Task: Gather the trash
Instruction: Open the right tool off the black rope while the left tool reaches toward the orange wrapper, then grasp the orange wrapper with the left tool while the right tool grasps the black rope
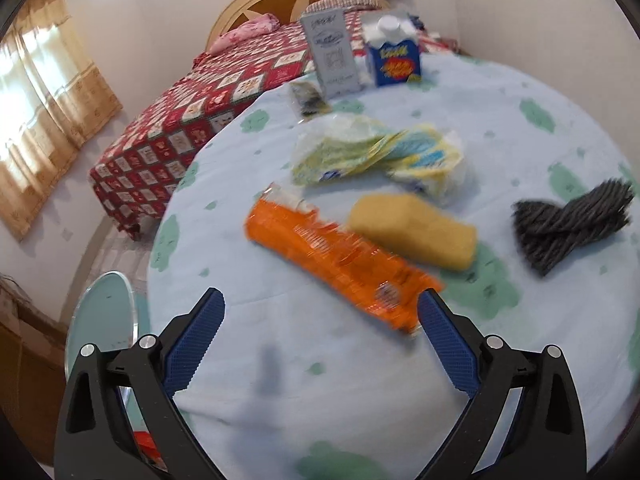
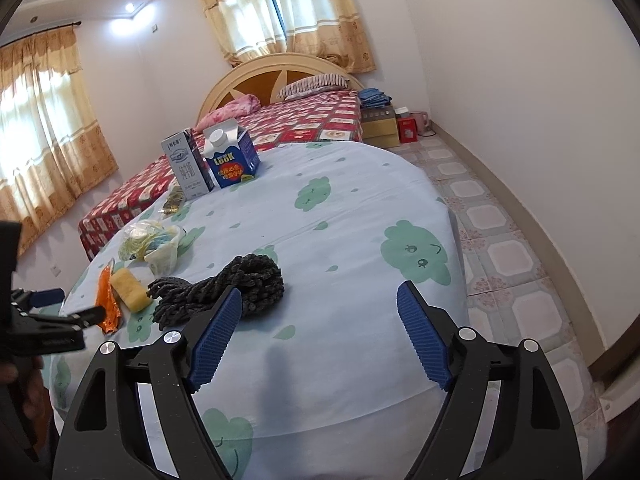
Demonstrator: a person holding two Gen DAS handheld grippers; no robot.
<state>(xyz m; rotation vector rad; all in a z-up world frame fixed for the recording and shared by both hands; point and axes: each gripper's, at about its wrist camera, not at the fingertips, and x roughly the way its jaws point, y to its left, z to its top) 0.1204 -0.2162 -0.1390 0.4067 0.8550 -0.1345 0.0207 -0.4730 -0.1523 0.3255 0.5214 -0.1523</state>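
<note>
A round table in a pale blue cloth [image 1: 360, 380] carries the litter. In the left wrist view an orange snack wrapper [image 1: 340, 264] lies flat beside a yellow sponge [image 1: 416, 232], with a crumpled yellow-and-blue plastic bag [image 1: 380, 156] behind them and a small dark wrapper [image 1: 308, 100] farther back. My left gripper [image 1: 320, 300] stands open just short of the orange wrapper, whose near end lies by the right finger, unpinched. A grey carton [image 1: 332, 56] and a blue carton [image 1: 394, 56] stand at the far edge. My right gripper [image 2: 320, 292] is open over bare cloth, with a dark coil of rope [image 2: 224, 288] by its left finger.
A bed with a red patterned cover [image 2: 304, 120] stands beyond the table. A round glass-topped stool [image 1: 104, 320] sits low on the left of the table. Tiled floor [image 2: 512, 256] runs along the right wall, with boxes [image 2: 384, 124] near the bed.
</note>
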